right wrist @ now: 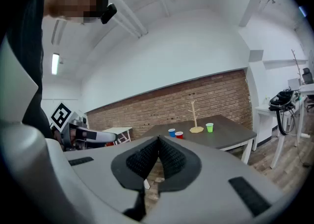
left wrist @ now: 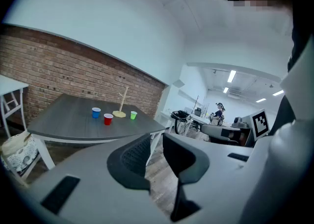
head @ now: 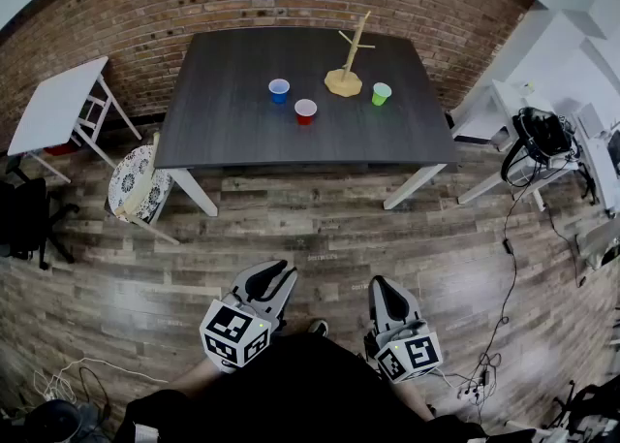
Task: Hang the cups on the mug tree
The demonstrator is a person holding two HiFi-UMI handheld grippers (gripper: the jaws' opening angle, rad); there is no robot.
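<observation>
Three cups stand on the dark table (head: pixel 242 131) in my head view: blue cup (head: pixel 279 90), red cup (head: pixel 305 110) just beside it on the near side, and green cup (head: pixel 382 93) to the right. The wooden mug tree (head: pixel 347 68) stands upright between the red and green ones, and all cups are on the tabletop. I see both tools low by my body, well apart from the table: left gripper (head: pixel 274 281) and right gripper (head: pixel 380 288). Left gripper view: jaws released, a small gap with only wood floor showing through, and the cups and tree far off at upper left. Right gripper view: jaws clenched pad to pad on nothing, with the table, cups and tree beyond them against the brick wall (right wrist: pixel 147 112).
</observation>
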